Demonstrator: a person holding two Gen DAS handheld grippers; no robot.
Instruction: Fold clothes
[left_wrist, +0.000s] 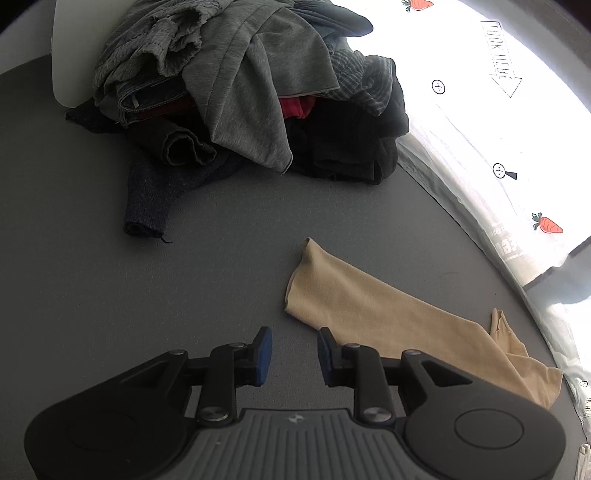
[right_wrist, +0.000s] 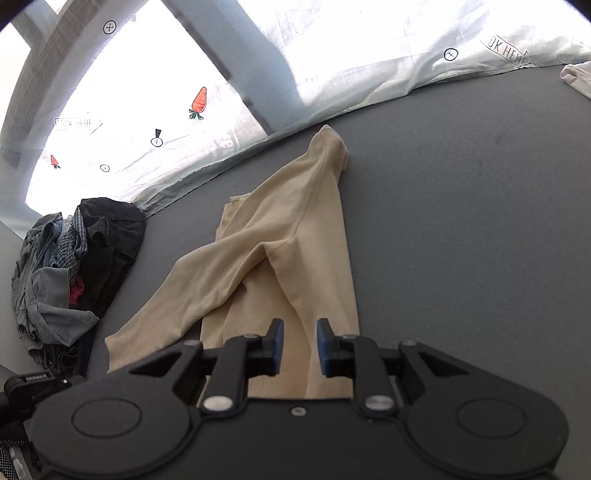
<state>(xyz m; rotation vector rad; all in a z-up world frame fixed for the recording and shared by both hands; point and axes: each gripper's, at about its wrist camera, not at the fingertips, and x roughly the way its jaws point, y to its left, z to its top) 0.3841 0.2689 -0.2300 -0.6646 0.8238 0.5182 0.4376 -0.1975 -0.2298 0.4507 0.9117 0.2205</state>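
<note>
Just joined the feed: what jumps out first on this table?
A beige long-sleeved top lies half folded mid-table, one sleeve stretched toward the heap of grey and dark clothes at the far left. Behind both hangs a bright white sheet printed with carrots.

The left wrist camera sits just behind its tongs (left_wrist: 294, 356) and looks steeply down across the grey tabletop (left_wrist: 110, 277) toward the pile of dark clothes (left_wrist: 240, 92), which is near. The right wrist camera looks down over its own tongs (right_wrist: 300, 347), close above the beige garment (right_wrist: 295, 240), toward the printed white sheet (right_wrist: 369, 55). Both views share the beige garment, the pile, the sheet and the tabletop.
</note>
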